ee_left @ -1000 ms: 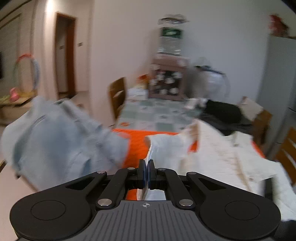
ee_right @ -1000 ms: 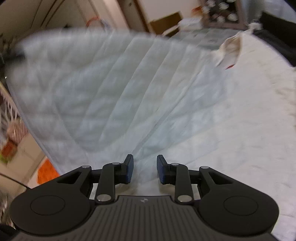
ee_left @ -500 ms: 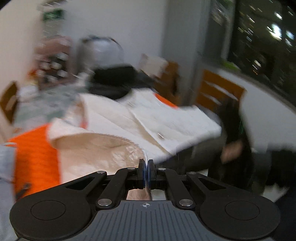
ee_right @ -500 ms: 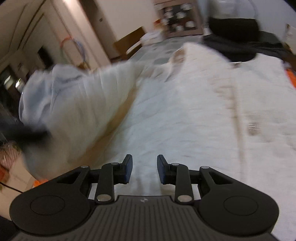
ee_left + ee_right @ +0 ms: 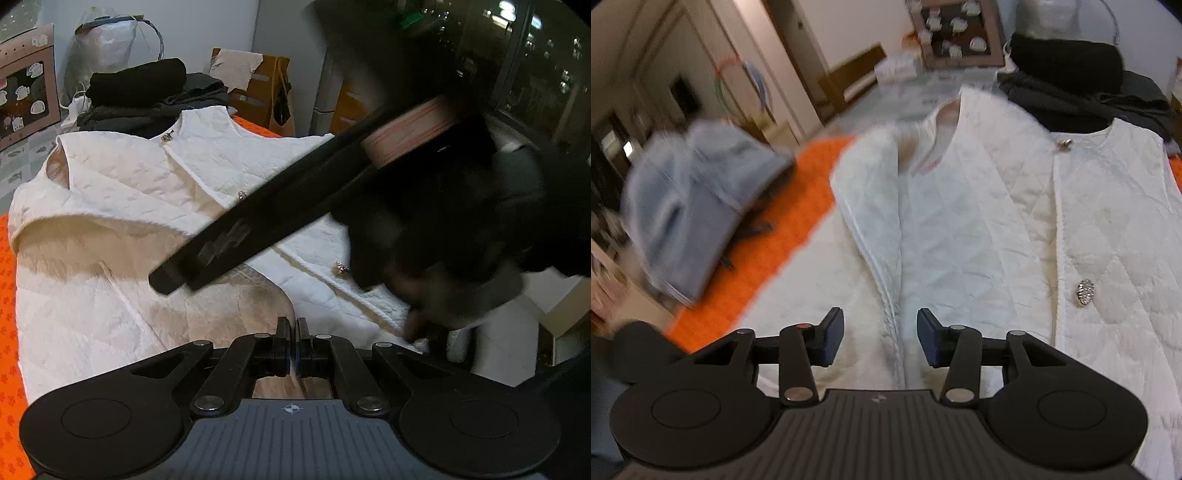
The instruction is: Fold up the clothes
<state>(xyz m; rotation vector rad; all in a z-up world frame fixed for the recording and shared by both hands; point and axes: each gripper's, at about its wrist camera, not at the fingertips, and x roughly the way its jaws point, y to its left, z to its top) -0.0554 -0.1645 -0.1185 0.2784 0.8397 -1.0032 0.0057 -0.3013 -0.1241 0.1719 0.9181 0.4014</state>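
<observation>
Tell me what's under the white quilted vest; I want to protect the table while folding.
An orange mat shows beneath the white quilted vest, sticking out along its side. How far it runs underneath, and the tabletop itself, are covered.

Pale walls [image 5: 207, 33] are seen at twelve o'clock, and a dark night window [image 5: 535, 59] — dotted with city lights — at two. A wooden chair [image 5: 849, 85] is placed at eleven o'clock beside a dim doorway [image 5: 683, 96] — blurred.
</observation>
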